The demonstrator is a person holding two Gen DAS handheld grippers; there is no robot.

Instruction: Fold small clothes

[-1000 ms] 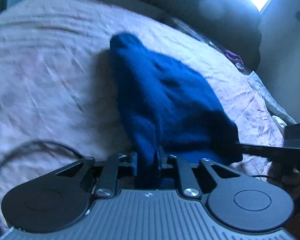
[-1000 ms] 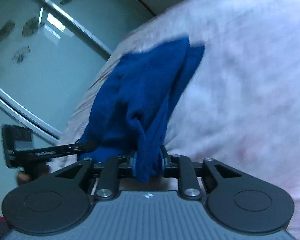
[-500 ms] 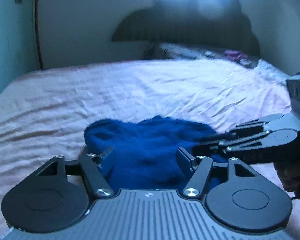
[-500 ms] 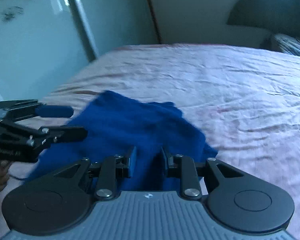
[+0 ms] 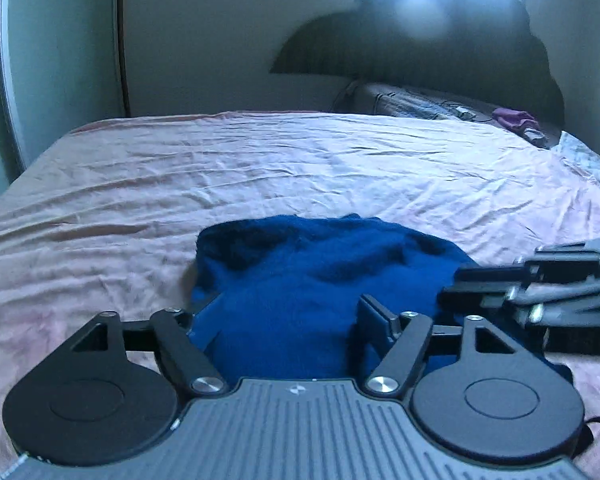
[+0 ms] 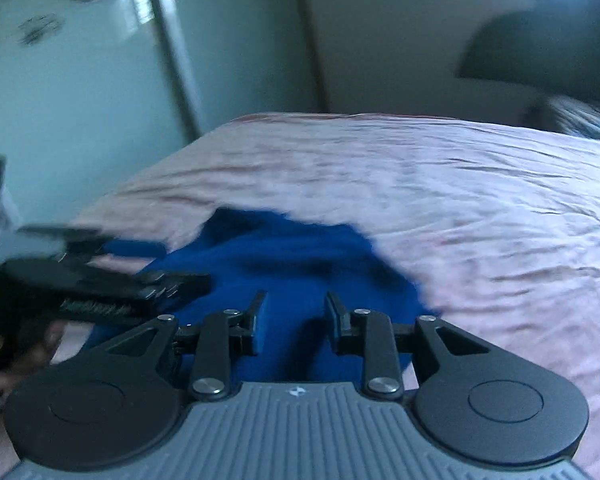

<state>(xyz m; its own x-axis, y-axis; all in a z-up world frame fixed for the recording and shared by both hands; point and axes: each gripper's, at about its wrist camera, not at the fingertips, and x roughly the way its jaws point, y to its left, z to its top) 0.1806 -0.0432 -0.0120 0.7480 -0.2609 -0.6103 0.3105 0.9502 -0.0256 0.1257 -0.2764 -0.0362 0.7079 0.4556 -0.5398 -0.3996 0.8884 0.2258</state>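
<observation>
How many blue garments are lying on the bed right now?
1: a blue garment crumpled on the pink bedsheet, just ahead of both grippers. More could be hidden beneath it.

Left hand-held gripper (image 5: 286, 322) opening wide, right hand-held gripper (image 6: 296, 314) parting

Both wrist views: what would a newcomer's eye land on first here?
The deep blue knitted garment lying in a rumpled heap on the wrinkled pink bedsheet, near its front edge. Next, the left claw, opening wide over the cloth with its pads clear, and the right claw beside it, opening slightly with blue fabric between its fingers.
</observation>
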